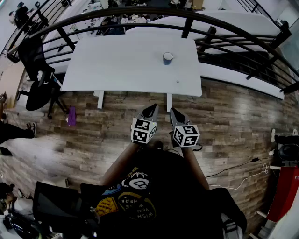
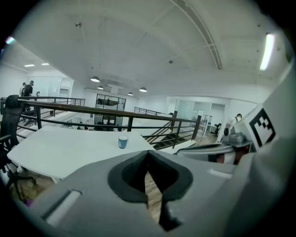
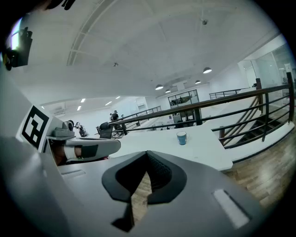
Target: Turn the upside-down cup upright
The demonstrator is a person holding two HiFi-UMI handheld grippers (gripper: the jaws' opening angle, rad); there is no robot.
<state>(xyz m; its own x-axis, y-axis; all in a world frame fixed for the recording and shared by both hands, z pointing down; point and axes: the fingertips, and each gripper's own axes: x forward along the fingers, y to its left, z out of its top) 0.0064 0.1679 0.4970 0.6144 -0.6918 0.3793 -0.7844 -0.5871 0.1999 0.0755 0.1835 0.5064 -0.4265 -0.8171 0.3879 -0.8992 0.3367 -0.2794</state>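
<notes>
Spreading across most of the head view is a wood-plank floor (image 1: 233, 121), with a white table (image 1: 121, 60) standing on it in the upper middle of the frame. A black metal railing (image 1: 140, 14) curves behind the table from the upper left to the right edge. A black office chair (image 1: 39, 79) sits at the table's left end, at the left of the frame.

At the bottom centre is the person's black shirt (image 1: 159, 182), which carries several patches. One round patch (image 1: 134, 202) reads "WISH YOU WERE HERE", upside down in this view.

Above the shirt, just below the table's near edge, the left gripper (image 1: 152, 109) and the right gripper (image 1: 174, 112) are side by side, near each other but apart. Both point toward the table. Each gripper view shows its jaws pressed together with nothing between them, only floor planks showing through the slit below the pads. The left marker cube (image 1: 143, 130) and the right marker cube (image 1: 186, 135) show black-and-white square patterns and no readable letters.

The cup (image 1: 167, 58) stands alone on the right half of the table, toward the far edge and well apart from both grippers. It is blue with a white band at the top. From this far, no print on it can be read, nor which way up it stands.

A small purple object (image 1: 71, 116) lies on the floor by the chair, and a thin white cable (image 1: 243, 179) trails across the lower right.
</notes>
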